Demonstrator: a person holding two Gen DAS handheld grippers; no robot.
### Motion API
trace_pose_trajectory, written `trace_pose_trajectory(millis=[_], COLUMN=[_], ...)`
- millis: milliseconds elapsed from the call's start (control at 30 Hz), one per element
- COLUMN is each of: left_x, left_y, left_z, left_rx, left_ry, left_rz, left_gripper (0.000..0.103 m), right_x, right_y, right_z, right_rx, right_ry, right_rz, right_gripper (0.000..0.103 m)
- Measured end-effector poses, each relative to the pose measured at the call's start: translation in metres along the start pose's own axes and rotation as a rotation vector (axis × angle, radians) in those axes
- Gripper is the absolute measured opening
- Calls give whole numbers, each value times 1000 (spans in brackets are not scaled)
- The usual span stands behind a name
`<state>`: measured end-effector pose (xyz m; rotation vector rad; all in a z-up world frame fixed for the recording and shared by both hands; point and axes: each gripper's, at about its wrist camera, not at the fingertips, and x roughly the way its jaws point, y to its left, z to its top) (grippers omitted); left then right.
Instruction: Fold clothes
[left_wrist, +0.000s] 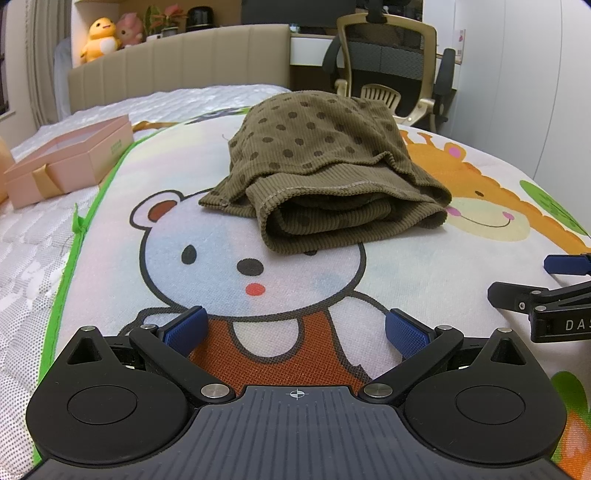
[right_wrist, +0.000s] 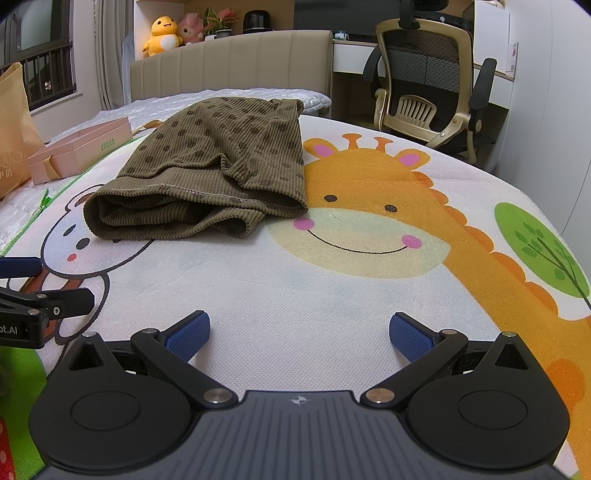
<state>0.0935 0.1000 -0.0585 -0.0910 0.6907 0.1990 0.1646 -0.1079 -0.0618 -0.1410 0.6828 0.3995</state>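
Note:
An olive-brown corduroy garment with dark dots (left_wrist: 317, 173) lies folded in a thick bundle on the cartoon play mat (left_wrist: 221, 229), over the bear's head. It also shows in the right wrist view (right_wrist: 210, 173), ahead and to the left. My left gripper (left_wrist: 295, 328) is open and empty, low over the mat, well short of the garment. My right gripper (right_wrist: 299, 332) is open and empty, also short of it. The right gripper shows at the right edge of the left wrist view (left_wrist: 554, 288); the left gripper shows at the left edge of the right wrist view (right_wrist: 33, 291).
A pink gift box (left_wrist: 70, 162) sits on the white mattress to the left, also in the right wrist view (right_wrist: 81, 147). An orange bag (right_wrist: 14, 129) stands far left. A headboard (left_wrist: 177, 62) with plush toys is behind; an office chair (right_wrist: 432, 85) stands at the back right.

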Motion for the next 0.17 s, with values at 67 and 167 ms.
trace_pose_trajectory(millis=[67,167], left_x=[-1,-3], left_y=[1,4], left_z=[0,0], left_rx=[-3,-22], left_ry=[-4,-14], left_rz=[-1,-9], left_gripper=[103,103], right_x=[0,0], right_y=[0,2], right_z=[0,0], right_rx=[-1,-15], right_ry=[0,-4], right_rz=[0,16], right_gripper=[103,103])
